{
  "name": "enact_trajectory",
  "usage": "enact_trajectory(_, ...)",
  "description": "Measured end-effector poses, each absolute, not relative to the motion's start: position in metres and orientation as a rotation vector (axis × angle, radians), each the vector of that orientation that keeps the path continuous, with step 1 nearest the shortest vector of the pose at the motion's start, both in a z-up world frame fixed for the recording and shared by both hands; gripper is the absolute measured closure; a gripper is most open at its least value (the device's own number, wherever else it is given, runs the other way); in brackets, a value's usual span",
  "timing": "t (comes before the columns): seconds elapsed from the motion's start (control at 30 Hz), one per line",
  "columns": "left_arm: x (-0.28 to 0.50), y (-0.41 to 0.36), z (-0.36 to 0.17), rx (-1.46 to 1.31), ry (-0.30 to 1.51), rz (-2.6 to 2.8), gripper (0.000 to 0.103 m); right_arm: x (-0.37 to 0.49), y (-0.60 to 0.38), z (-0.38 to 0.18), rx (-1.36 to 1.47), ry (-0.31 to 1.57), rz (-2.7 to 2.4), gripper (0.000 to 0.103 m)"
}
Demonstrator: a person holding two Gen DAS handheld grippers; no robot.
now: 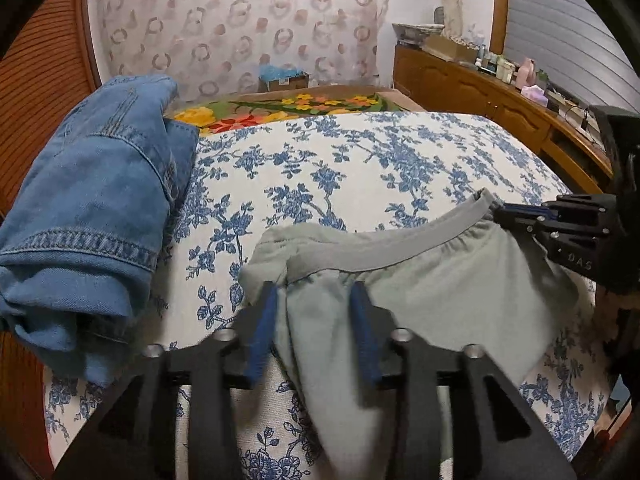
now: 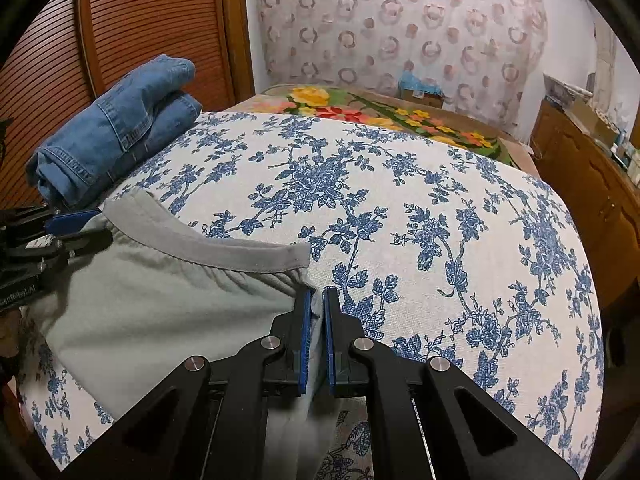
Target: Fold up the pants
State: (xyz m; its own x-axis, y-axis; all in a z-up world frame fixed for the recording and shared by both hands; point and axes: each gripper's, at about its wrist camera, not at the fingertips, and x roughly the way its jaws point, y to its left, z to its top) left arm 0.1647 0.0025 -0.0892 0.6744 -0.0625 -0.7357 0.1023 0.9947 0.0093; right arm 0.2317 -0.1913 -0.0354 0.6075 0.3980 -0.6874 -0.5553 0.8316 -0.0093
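Grey-green pants (image 1: 440, 280) with a darker grey waistband (image 1: 380, 248) lie on the blue-flowered bedcover (image 1: 360, 160), waistband facing away from me. My left gripper (image 1: 316, 292) straddles a bunched fold of the fabric just under the waistband's left end. Its blue pads (image 1: 260, 336) stand apart, so it is open with cloth between them. My right gripper (image 2: 316, 294) is shut on the pants (image 2: 160, 300) right below the waistband's right corner (image 2: 292, 260). In the left wrist view, the right gripper (image 1: 500, 214) reaches in from the right. In the right wrist view, the left gripper (image 2: 92, 226) sits at the left edge.
Folded blue jeans (image 1: 92, 208) sit on the bed's left side, also seen in the right wrist view (image 2: 116, 132). A bright flower blanket (image 1: 280, 108) lies beyond the cover. A wooden sideboard (image 1: 480, 84) with small items runs along the right, and a slatted wooden door (image 2: 120, 20) stands at the left.
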Motion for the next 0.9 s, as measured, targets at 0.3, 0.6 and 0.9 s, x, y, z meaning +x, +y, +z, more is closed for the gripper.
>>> enact_trajectory(0.3,0.169,0.007,-0.101,0.031,0.859,-0.085,0.033,0.232,-0.192,-0.036,-0.23,0.733,0.558,0.097)
enact_trajectory(0.6,0.172,0.013,-0.102,-0.011,0.881,-0.092,0.028,0.234,-0.205,-0.031,-0.172,0.729,0.566,0.08)
enact_trajectory(0.9,0.172,0.012,-0.103,-0.008,0.883,-0.09,0.027,0.21,-0.239,-0.027,-0.125,0.75,0.586,0.064)
